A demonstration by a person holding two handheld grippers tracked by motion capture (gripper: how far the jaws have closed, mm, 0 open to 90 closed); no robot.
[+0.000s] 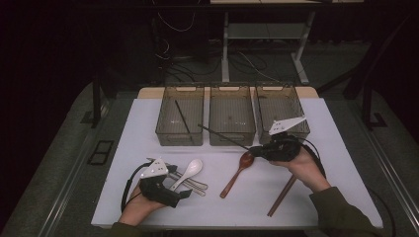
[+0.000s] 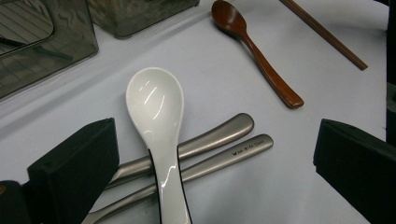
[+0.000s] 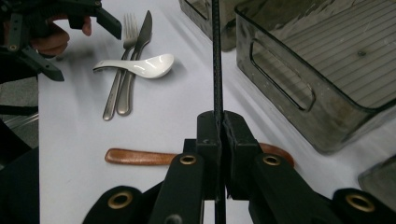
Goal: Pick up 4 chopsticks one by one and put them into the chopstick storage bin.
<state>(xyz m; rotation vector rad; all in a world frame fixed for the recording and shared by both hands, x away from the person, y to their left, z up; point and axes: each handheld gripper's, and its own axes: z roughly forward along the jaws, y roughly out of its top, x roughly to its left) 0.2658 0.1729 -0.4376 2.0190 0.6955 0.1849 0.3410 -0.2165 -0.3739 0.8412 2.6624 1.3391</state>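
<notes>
Pinching a black chopstick [image 1: 223,137] above the table, the right gripper [image 1: 257,149] has its mate already in the left bin [image 1: 180,116], while the spread left gripper [image 1: 185,193] frames the unsorted white spoon [image 2: 156,121].

Small unreadable engraving on steel handle [image 2: 219,156]

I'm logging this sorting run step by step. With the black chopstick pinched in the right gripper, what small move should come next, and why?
Probably carry the black chopstick leftward over the left bin and lower it in. The right gripper is shut on it, with its tip over the middle bin. A matching black chopstick already lies in the left bin, so the pair likely belongs there.
</notes>
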